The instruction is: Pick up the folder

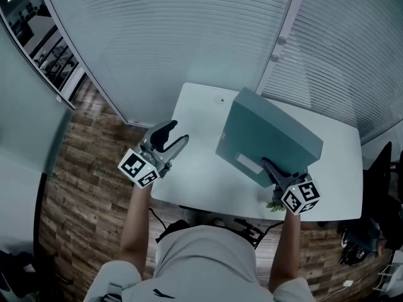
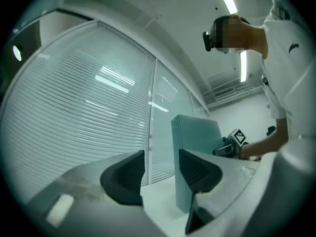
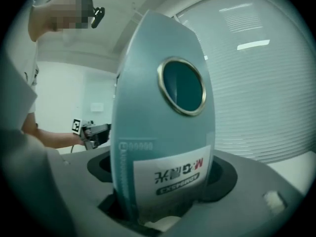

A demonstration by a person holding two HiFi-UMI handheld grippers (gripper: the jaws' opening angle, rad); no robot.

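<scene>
By the white table (image 1: 201, 165), the right gripper (image 1: 277, 172) squeezes the blue-green folder (image 1: 267, 131) by its spine, tipped up. The left gripper (image 1: 178, 134) is loose and empty. Held at one end, the folder might slip.

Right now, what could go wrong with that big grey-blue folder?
The grey-blue box folder is gripped only by the right gripper, on its narrow spine, so it might twist or slip out. The left gripper is open and away from it, giving no support. Its far corner looks close to the window blinds beyond the white table, so a swing could bump them.
</scene>
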